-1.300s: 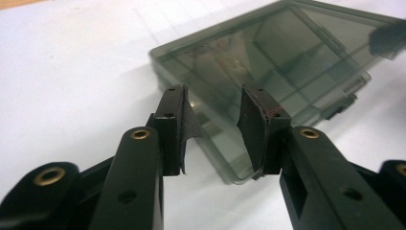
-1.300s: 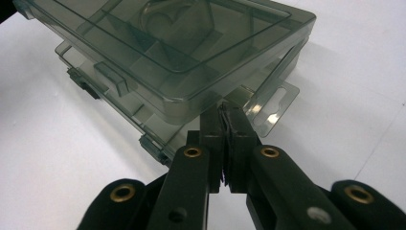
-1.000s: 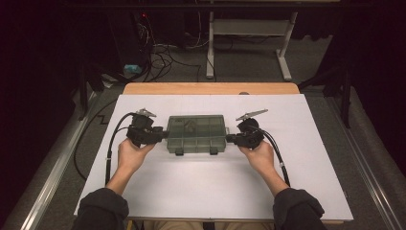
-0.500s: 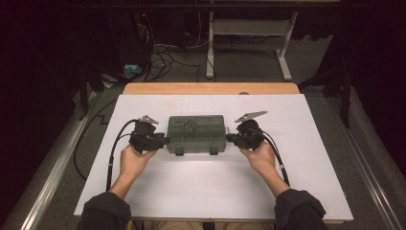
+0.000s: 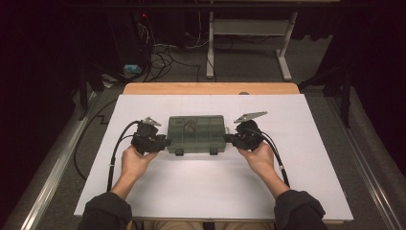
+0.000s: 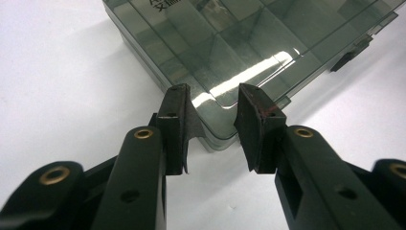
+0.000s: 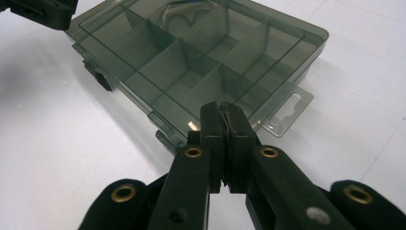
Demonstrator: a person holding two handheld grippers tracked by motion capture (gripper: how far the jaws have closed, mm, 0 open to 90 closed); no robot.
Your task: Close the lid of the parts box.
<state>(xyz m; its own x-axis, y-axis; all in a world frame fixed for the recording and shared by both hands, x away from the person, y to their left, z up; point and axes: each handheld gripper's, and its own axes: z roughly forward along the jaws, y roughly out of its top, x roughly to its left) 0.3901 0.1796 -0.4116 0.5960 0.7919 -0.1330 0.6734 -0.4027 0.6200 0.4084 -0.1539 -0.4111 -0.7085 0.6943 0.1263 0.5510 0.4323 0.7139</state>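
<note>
A smoky transparent compartment box (image 5: 196, 134) lies closed on the white table top, latches toward the person. My left gripper (image 5: 165, 142) is at its left end. In the left gripper view the left gripper (image 6: 213, 103) stands open, with the near corner of the box (image 6: 230, 43) between the pads and not pressed. My right gripper (image 5: 230, 139) is at the right end. In the right gripper view the right gripper (image 7: 223, 112) is shut, its tips against the edge of the box (image 7: 191, 52) beside the hang tab (image 7: 287, 112). A metal part (image 7: 179, 17) lies in a far compartment.
The white sheet (image 5: 201, 191) covers the table, with a strip of bare wood (image 5: 210, 88) at the far edge. On the dark floor beyond lie cables (image 5: 163, 57), and a white stand frame (image 5: 249, 28) rises behind them. The other gripper (image 7: 38, 12) shows at the top left of the right gripper view.
My left gripper has slid a little toward the person along the box's left end. The box and the right gripper have stayed where they were.
</note>
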